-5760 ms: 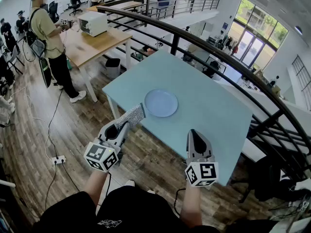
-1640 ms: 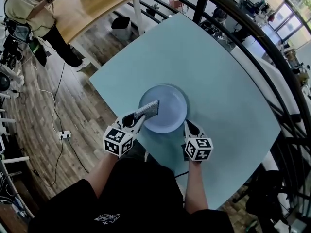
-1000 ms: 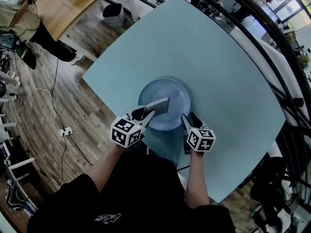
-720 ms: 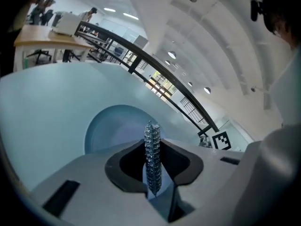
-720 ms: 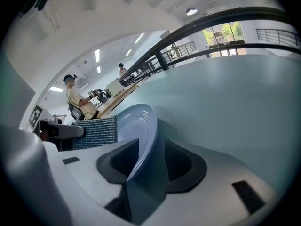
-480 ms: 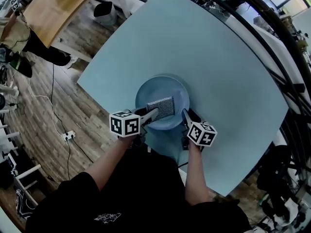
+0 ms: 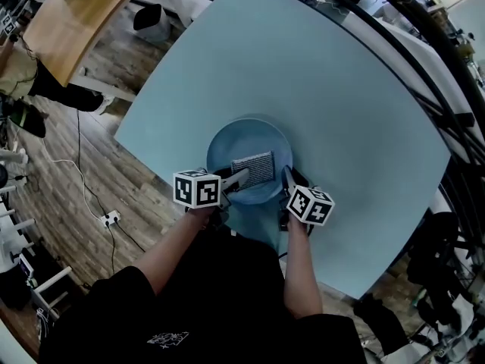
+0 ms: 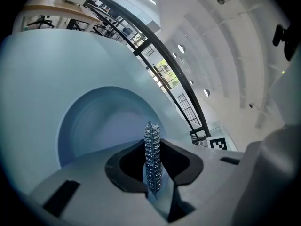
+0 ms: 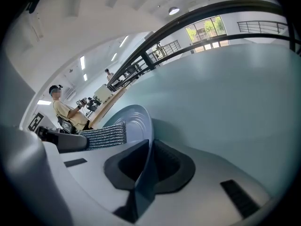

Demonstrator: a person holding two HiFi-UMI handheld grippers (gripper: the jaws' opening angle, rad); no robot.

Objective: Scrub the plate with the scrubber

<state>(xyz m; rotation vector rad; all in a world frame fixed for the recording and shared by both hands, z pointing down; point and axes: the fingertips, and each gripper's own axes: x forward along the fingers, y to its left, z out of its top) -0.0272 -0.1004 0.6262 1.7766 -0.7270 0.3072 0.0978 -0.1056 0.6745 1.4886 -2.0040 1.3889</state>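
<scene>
**Item 1.** Pale blue round plate (image 7: 246,136). It lies on the light teal tabletop (image 7: 333,89), close to the table's near edge and directly in front of the person. The marker cubes of both tools cover part of its near rim in the head view.

**Item 2.** Silver-grey rectangular woven-metal scrubber (image 7: 252,164). It is held flat over the plate's middle and hides the centre from above. Whether it rests on the surface cannot be told. It appears edge-on in the left gripper view (image 8: 152,149).

**Item 3.** Left gripper (image 7: 241,176). Its jaws are almost together, clamped on the scrubber's near end, with the rest of the pad reaching out over the plate.

**Item 4.** Right gripper (image 7: 289,177). Its jaws stand narrow and have just been closing. They pinch the plate's near right rim (the rim runs straight between the pads in the right gripper view). The two tools sit near each other, with the scrubber between them.

**Surroundings**
- A black metal railing (image 7: 394,36) curves past the table's far side.
- Brown plank floor (image 7: 68,165) lies to the left.
- On the floor is a white power strip (image 7: 111,218) with its cable.
- A pale wooden table (image 7: 72,17) stands at the upper left, with a dark waste bin (image 7: 150,17) beside it.
- A bystander in a beige shirt (image 9: 68,112) stands well away, beyond the scrubber in the right gripper view.
</scene>
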